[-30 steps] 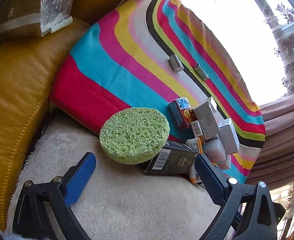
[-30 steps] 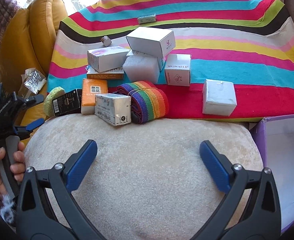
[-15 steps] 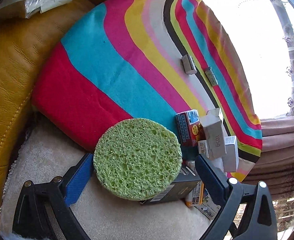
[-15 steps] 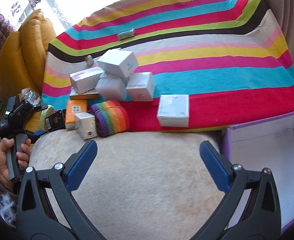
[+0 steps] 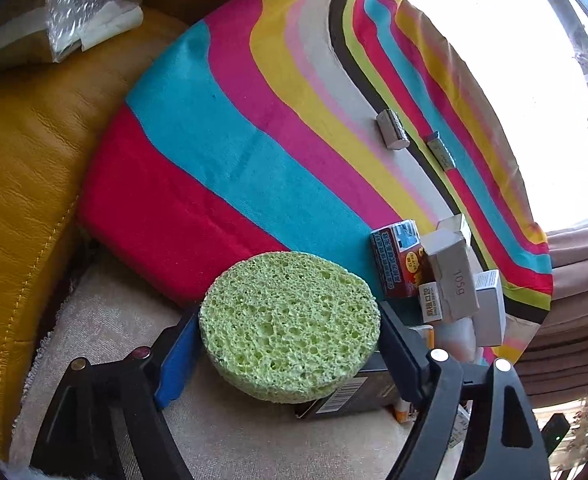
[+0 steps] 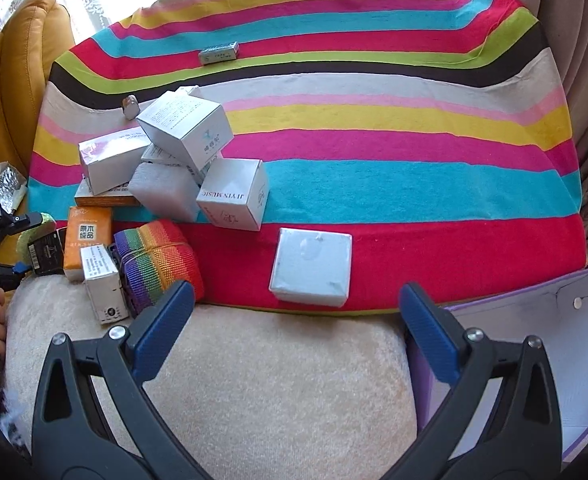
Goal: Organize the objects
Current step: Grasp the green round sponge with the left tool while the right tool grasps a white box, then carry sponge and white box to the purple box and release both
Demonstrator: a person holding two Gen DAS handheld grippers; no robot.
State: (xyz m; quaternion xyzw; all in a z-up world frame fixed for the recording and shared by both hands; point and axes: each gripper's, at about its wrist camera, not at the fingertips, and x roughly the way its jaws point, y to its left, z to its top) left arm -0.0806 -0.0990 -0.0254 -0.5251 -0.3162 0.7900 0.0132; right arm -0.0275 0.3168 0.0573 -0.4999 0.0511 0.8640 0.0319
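A round green sponge [image 5: 289,322] lies on a black box [image 5: 346,400] at the edge of the striped cloth [image 5: 233,140]. My left gripper [image 5: 287,356] is shut on the sponge, its blue pads pressing both sides. In the right wrist view my right gripper [image 6: 294,320] is open and empty over the cream cushion [image 6: 269,392], just short of a white square box [image 6: 312,266]. A pile of small boxes [image 6: 173,160] and a rainbow strap roll [image 6: 157,264] lie to the left. The sponge [image 6: 33,232] shows only as a sliver at the far left.
A purple open box [image 6: 534,360] stands at the right. A yellow leather cushion [image 5: 17,184] with a foil packet [image 5: 85,0] is at the left. Two small grey items [image 5: 392,134] lie far on the cloth. Curtains [image 5: 566,340] hang at the right.
My left gripper moved forward around the green sponge and closed on it. My right gripper moved towards the white square box, staying open.
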